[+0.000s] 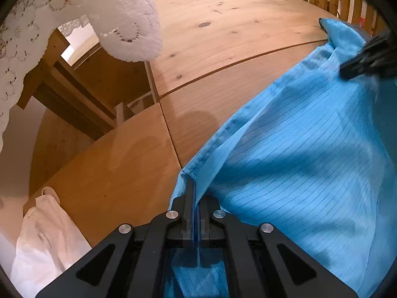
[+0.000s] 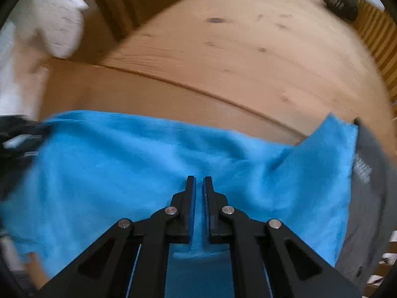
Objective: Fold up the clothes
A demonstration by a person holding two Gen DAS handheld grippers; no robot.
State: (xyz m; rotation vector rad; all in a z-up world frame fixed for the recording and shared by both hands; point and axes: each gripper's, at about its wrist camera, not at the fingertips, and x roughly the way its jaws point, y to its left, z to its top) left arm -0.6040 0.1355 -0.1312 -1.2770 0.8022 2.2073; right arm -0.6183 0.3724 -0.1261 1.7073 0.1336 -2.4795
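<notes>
Your left gripper (image 1: 193,198) fingers are clenched on the hem of the blue garment (image 1: 297,161). Your right gripper (image 2: 199,181) fingers pinch that garment too, the bare wooden counter (image 2: 223,62) lying beyond their tips

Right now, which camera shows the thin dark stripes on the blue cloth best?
The left wrist view: the blue striped cloth is sharp there, stripes clear. The right wrist view shows it blurred, stripes invisible.

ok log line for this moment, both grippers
left hand-held gripper: shut on blue garment hem | right hand-held gripper: shut on blue garment | garment: partly on wooden table
</notes>
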